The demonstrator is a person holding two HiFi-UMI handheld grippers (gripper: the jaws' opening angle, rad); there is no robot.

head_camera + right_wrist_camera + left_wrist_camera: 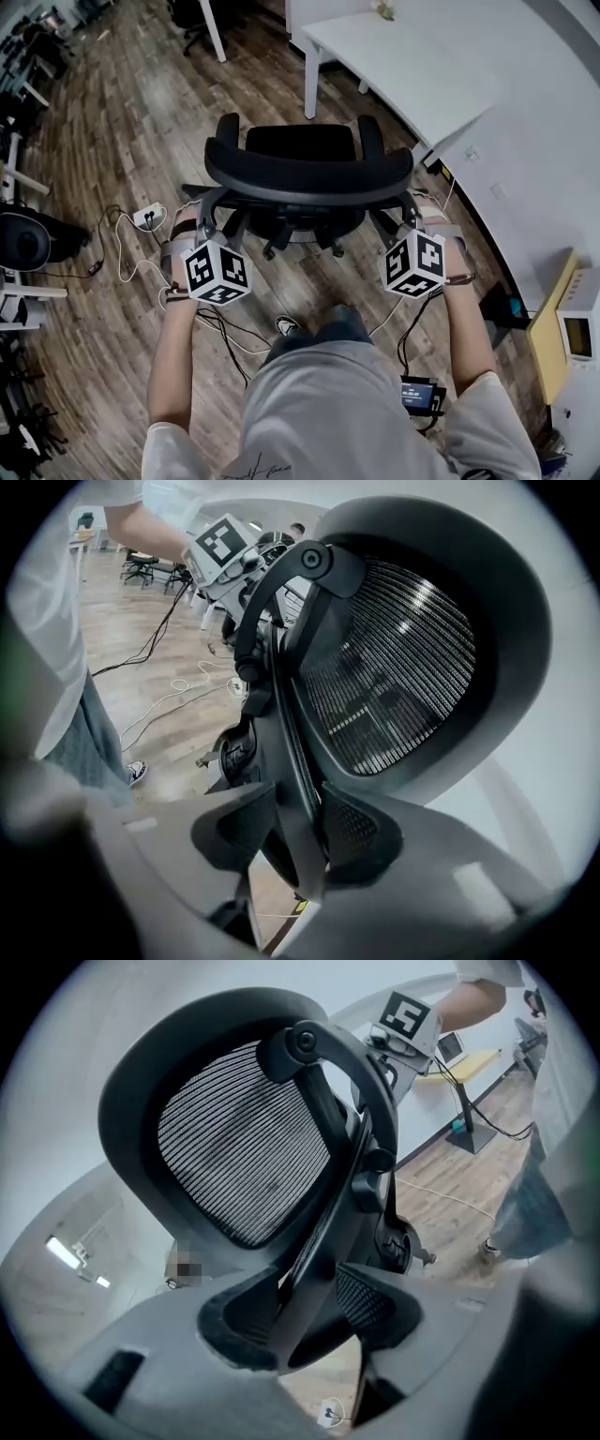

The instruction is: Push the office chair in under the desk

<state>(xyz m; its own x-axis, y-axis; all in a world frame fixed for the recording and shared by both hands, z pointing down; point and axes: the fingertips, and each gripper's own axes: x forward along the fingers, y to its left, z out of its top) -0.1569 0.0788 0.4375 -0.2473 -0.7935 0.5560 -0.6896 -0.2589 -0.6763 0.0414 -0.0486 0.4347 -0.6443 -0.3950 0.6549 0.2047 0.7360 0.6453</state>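
Office chair (309, 173) backrest struts clamped in wide-set left gripper (212, 223), right gripper (408, 225). White desk (403, 66) at 1 o'clock, power strip (148, 217) at 9.

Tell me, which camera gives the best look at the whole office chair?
The head view: it takes in the office chair from above, with backrest, seat, armrests and part of the base. Both gripper views sit too close, showing only the mesh back and the frame strut that runs between the jaws.

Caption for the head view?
Left gripper and right gripper clamp the back of the black mesh office chair, white desk ahead.
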